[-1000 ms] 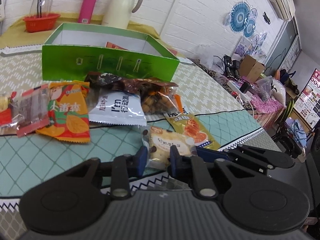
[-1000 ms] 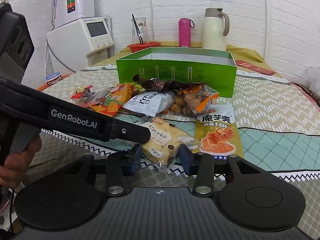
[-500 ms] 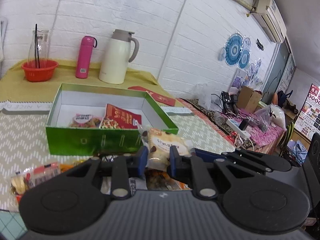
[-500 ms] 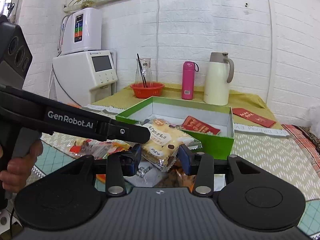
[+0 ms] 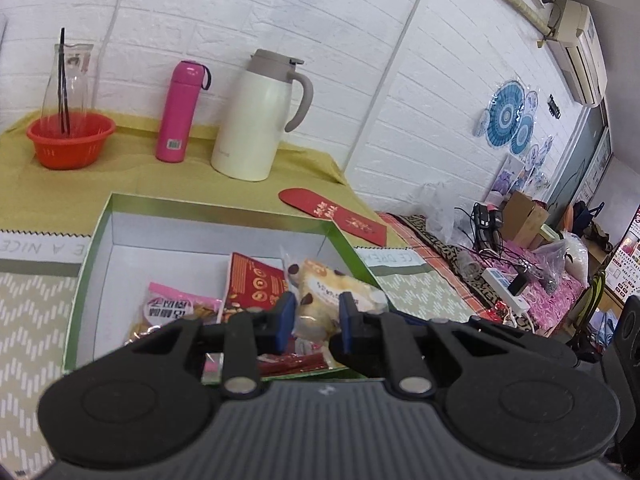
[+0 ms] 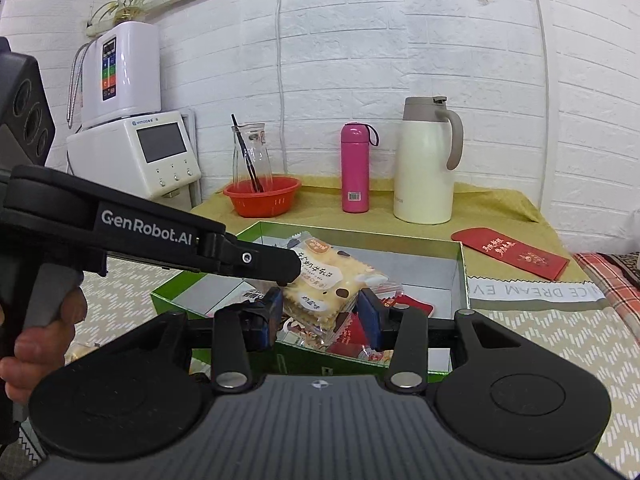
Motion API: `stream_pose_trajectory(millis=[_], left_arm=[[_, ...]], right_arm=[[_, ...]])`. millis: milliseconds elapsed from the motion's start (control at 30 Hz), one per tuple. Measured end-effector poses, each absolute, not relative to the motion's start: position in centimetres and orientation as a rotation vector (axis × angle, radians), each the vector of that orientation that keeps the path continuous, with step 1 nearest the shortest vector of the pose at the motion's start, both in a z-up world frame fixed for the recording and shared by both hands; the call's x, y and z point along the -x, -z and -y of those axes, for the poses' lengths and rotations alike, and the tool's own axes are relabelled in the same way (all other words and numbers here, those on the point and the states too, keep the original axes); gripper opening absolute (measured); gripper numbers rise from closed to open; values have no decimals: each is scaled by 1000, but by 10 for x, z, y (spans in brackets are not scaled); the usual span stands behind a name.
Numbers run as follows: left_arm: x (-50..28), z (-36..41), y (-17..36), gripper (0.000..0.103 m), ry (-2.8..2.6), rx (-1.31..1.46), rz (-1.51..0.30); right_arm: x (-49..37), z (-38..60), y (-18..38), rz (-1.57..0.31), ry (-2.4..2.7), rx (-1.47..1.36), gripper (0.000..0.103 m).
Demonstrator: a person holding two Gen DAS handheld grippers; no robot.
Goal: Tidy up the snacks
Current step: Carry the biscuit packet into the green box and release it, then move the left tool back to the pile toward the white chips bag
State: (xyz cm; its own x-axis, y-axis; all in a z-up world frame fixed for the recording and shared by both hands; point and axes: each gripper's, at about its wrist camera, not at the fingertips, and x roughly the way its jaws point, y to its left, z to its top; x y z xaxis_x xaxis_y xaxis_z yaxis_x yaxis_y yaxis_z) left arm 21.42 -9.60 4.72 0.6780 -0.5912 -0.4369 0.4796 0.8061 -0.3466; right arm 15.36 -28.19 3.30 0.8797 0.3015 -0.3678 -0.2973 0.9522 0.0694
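My left gripper [image 5: 316, 318] and right gripper [image 6: 322, 312] are both matte black with ribbed housings, round side discs, silver pivot screws and blue finger pads [image 6: 370, 314], and the left one carries white "GenRobot.AI" lettering along its arm.

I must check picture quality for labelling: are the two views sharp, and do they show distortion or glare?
Left wrist view: strong fisheye bending of the brick wall, dark corners, cracker packet slightly soft. Right wrist view: sharper, print on the cracker packet readable, wall lines curved, even light, no strong glare.
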Motion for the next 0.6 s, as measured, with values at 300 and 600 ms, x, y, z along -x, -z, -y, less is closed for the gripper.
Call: stream_pose_trajectory(millis=[300, 600], left_arm=[[-246, 97, -24, 14, 584, 224, -613], [-236, 90, -27, 78, 497, 180, -505]], right_arm=[[-183, 285, -15, -441, -324, -36, 74], [-179, 281, -8, -404, -316, 51, 103]])
